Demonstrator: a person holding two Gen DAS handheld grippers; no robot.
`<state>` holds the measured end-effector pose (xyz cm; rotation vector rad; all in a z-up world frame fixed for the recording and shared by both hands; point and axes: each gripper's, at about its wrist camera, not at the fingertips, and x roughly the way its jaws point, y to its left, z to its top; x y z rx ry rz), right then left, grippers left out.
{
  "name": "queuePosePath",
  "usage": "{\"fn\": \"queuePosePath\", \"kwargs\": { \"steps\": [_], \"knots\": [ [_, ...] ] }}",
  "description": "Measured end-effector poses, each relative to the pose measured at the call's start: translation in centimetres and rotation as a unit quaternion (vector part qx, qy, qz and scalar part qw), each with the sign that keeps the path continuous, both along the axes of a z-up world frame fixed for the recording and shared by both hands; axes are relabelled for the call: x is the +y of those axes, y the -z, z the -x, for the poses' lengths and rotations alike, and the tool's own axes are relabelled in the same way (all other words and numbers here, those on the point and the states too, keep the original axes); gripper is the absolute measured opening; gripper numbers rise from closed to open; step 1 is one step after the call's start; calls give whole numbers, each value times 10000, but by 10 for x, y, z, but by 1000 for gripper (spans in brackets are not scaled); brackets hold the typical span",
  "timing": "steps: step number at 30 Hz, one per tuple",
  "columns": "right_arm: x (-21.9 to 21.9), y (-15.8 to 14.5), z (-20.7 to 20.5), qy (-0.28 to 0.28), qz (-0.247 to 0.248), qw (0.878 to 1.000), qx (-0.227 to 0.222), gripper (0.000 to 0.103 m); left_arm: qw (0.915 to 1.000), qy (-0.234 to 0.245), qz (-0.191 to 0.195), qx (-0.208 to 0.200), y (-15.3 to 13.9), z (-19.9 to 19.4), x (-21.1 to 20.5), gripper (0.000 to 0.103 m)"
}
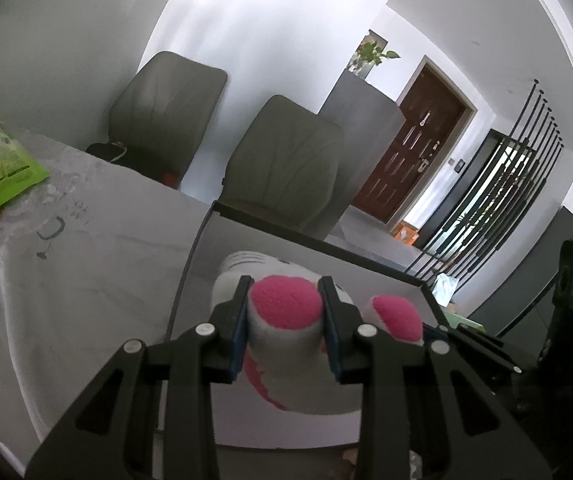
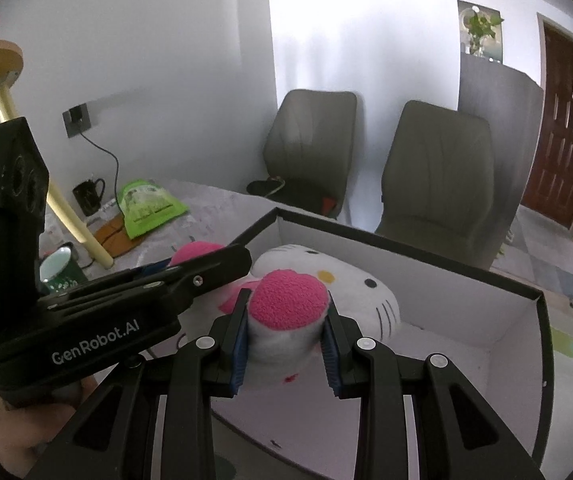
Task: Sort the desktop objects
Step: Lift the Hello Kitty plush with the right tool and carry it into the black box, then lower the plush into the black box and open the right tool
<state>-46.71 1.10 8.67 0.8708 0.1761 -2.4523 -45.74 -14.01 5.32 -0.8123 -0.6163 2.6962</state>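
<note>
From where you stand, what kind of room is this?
Probably a dining area in a home. Two grey upholstered chairs stand at a pale marble-look table, a dark brown panelled front door is behind them, and a green snack pouch lies by a black mug.

We take this for a home dining area; two grey upholstered chairs (image 2: pixel 434 168) stand at a marble-patterned table (image 1: pixel 98 240); at the right edge we see a brown panelled entrance door (image 2: pixel 566 136); a potted plant (image 2: pixel 480 28) tops a cabinet at upper right.
</note>
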Motion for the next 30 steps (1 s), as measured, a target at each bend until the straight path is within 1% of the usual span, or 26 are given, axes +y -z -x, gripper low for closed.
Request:
{"fn": "queuePosePath", "kwargs": {
  "steps": [3, 8, 10, 13, 16, 20, 22, 26, 30],
  "knots": [
    [-3, 5, 6, -28, -55, 9999, -91, 33, 10000, -52, -3, -68, 5, 3, -3, 32],
    [-6, 12, 13, -70, -139, 9995, -261, 33, 9997, -153, 120, -174, 11, 8, -4, 31],
    [-7, 16, 16, -81, -185, 9992, -346, 33, 9994, -155, 138, -277, 15, 10, -4, 31],
    [-9, 23, 21, -75, -268, 9986, -458, 33, 9989, -160, 119, -430, 22, 14, -5, 31],
    [-8, 29, 26, -73, -275, 9979, -590, 33, 9987, -157, 107, -472, 25, 15, -6, 31],
    [-6, 32, 30, -73, -343, 9966, -742, 33, 9982, -165, 254, -508, 25, 15, -3, 31],
    [-7, 35, 33, -63, -382, 9953, -884, 33, 9980, -177, 321, -520, 25, 15, -1, 31],
    [-9, 47, 40, -12, -533, 9911, -1220, 33, 9982, -168, 226, -523, 26, 15, -3, 31],
    [-11, 61, 46, -74, -574, 9860, -1565, 33, 9981, -178, 261, -536, 25, 14, -2, 30]
  ]
}}
